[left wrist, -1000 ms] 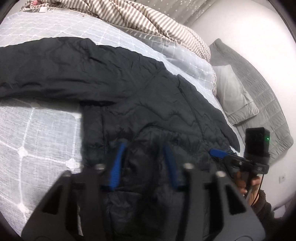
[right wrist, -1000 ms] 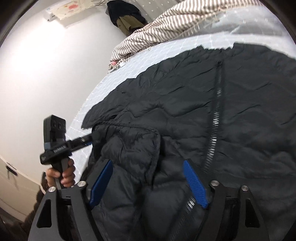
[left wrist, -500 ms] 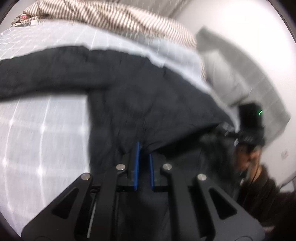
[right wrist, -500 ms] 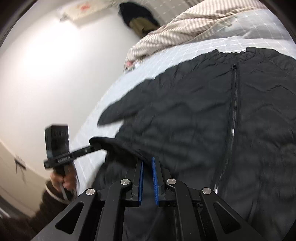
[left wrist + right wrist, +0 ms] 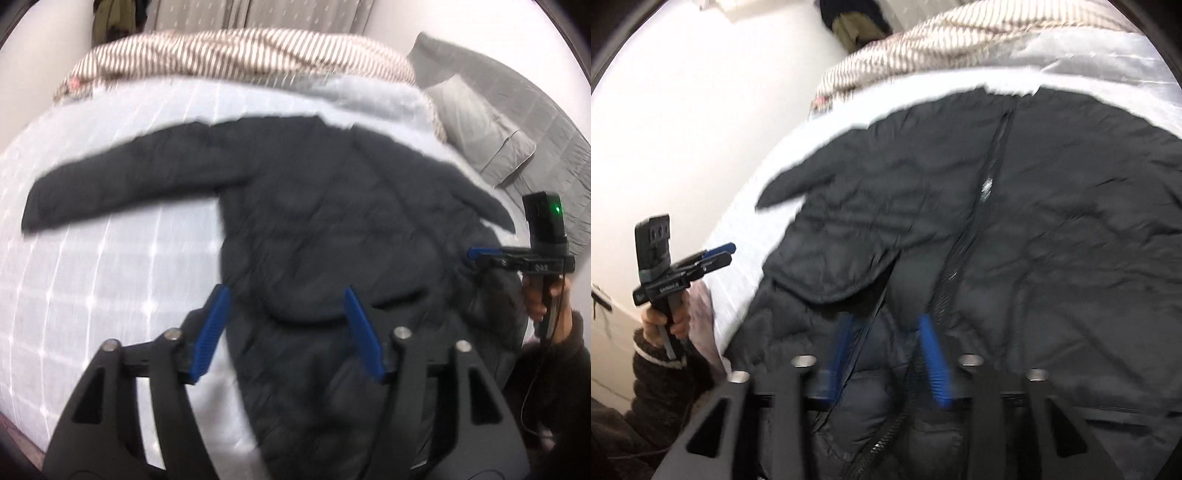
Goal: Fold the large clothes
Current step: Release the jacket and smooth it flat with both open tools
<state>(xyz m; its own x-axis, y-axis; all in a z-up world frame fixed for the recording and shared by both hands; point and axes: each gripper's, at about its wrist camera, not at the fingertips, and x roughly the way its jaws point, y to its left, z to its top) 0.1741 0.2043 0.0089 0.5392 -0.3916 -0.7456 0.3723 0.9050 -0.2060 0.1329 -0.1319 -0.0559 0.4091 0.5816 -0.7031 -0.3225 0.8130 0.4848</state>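
Both tongs gape with nothing gripped: left gripper [image 5: 286, 330] wide, right gripper [image 5: 888, 363] narrower, ribbed blue pads over a black quilted puffer jacket [image 5: 325, 229] spread on the grid-stitched pale bed [image 5: 92, 280]; striped blanket [image 5: 236, 55] bunched behind.

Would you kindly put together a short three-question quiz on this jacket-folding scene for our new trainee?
1. True or false: the left gripper is shut on the black quilted jacket.
2. Multiple choice: what lies heaped at the far end of the bed, beyond the jacket? A) a striped blanket B) a stack of books C) a laundry basket
3. Fill in: in the right wrist view, the right gripper is open above the jacket's ____, which runs up the middle of the front.

Key
1. False: its jaws stand wide apart with nothing between them.
2. A, the striped blanket.
3. Zipper.
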